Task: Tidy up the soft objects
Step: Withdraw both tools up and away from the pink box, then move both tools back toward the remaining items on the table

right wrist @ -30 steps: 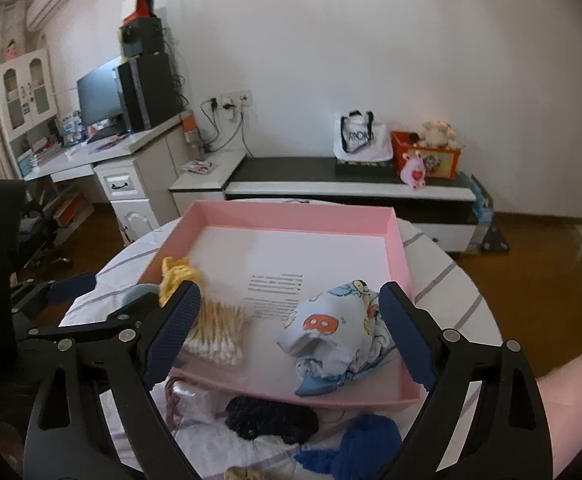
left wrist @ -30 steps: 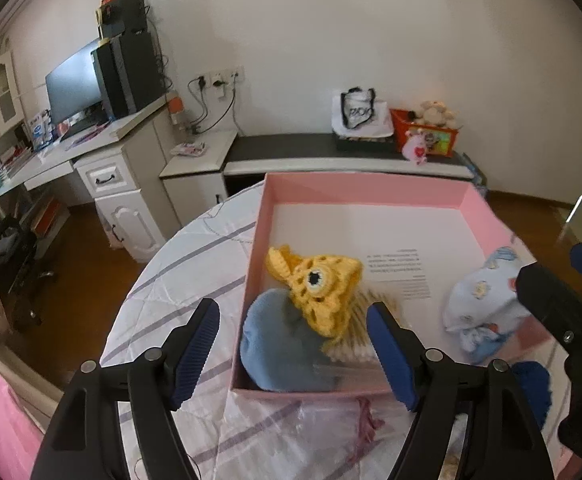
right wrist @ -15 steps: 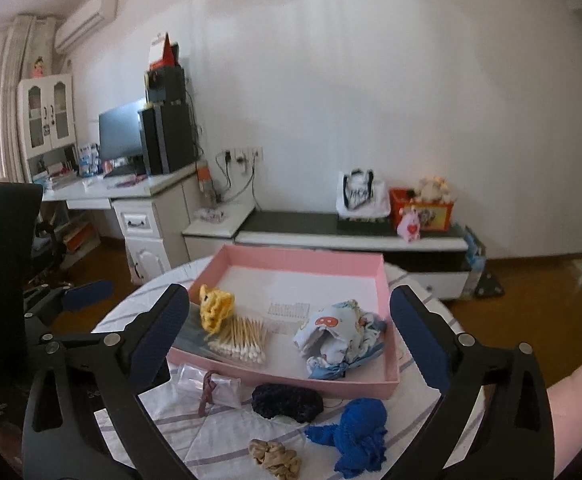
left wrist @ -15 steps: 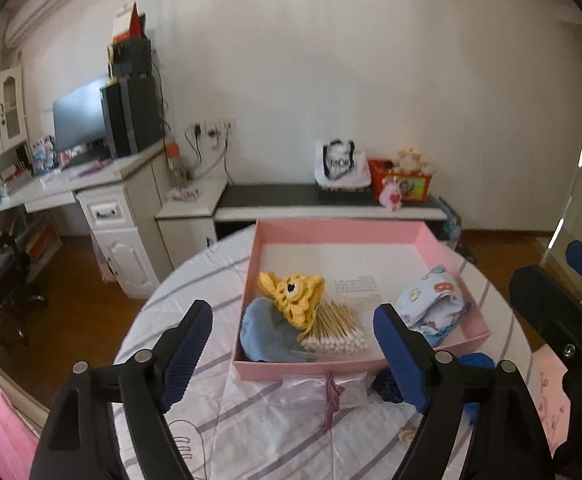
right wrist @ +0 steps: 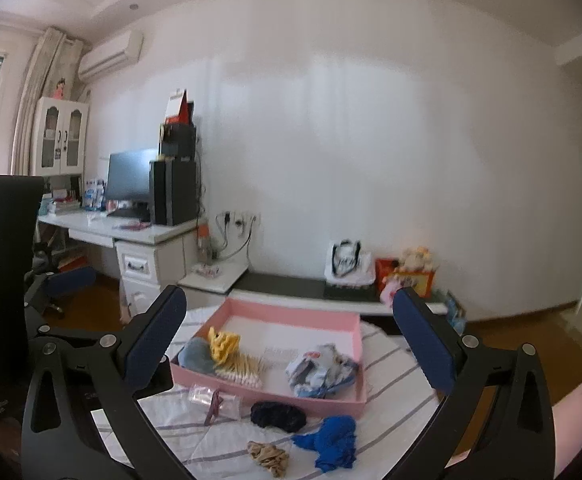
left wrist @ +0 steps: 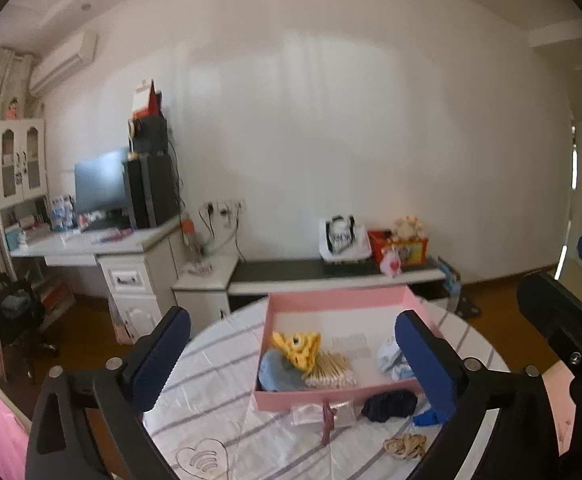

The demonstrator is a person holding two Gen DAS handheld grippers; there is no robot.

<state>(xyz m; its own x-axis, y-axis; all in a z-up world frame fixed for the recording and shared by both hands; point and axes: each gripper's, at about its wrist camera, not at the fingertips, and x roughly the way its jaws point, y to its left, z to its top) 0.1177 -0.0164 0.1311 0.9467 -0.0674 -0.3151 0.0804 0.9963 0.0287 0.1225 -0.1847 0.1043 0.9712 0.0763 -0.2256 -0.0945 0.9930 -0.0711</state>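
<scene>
Right wrist view: right gripper fingers spread, empty; left gripper likewise. Blue cloth, black pouch and tan scrunchie lie on bench outside pink box. Risk: limp fabric slips or snags plastic bag.

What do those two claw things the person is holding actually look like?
Each claw, left and right, is a matte black frame that forks into two arms, dotted with silver bolts. The fingers end in flat, dark blue pads. No cables show. The left one's black body carries small pale lettering, too blurred to read. A bare forearm with faint pink marks shows at the right edge.
</scene>
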